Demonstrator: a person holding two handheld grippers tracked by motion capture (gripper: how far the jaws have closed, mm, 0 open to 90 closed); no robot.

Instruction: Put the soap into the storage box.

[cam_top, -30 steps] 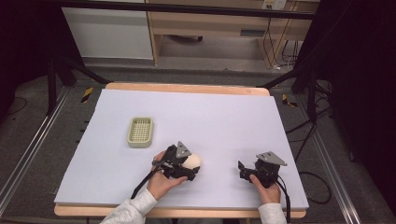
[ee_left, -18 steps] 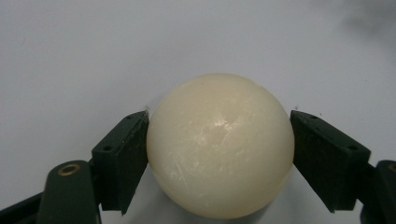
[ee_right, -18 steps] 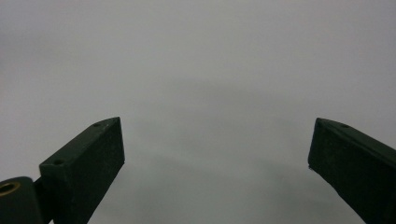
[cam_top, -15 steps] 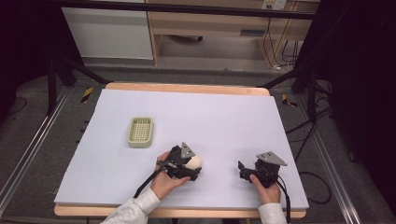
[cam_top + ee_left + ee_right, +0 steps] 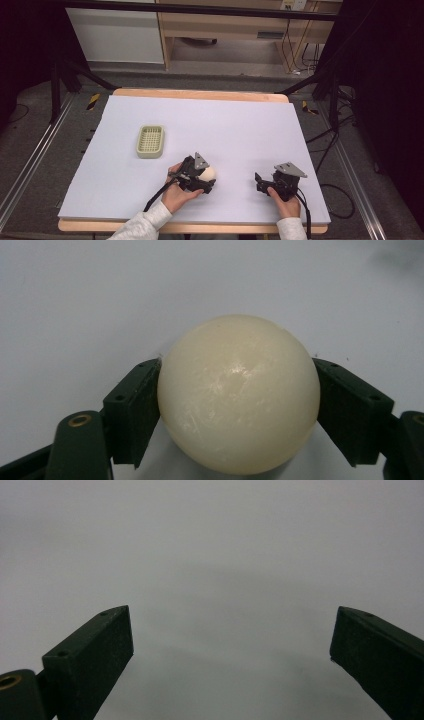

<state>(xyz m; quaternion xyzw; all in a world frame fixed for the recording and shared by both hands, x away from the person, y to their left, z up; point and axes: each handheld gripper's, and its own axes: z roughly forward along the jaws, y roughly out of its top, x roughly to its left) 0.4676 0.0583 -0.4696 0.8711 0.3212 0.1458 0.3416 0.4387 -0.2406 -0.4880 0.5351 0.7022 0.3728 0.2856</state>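
Observation:
A cream-white ball [image 5: 239, 392] sits squeezed between the two black jaws of my left gripper [image 5: 235, 405], both pads pressed against its sides. In the high view the ball [image 5: 208, 173] and the left gripper [image 5: 206, 177] are near the front middle of the pale table [image 5: 235, 125]. My right gripper [image 5: 258, 182] rests at the front right, held by a hand. Its jaws stand wide apart over bare table in the right gripper view [image 5: 231, 645], with nothing between them.
A pale green slatted tray [image 5: 150, 141] lies on the table's left half, behind and left of the left gripper. The wooden table edge [image 5: 200, 94] runs along the back. Cables trail from both grippers toward the front edge.
The left gripper with the ball has shifted slightly right and forward. The right gripper has stayed in place.

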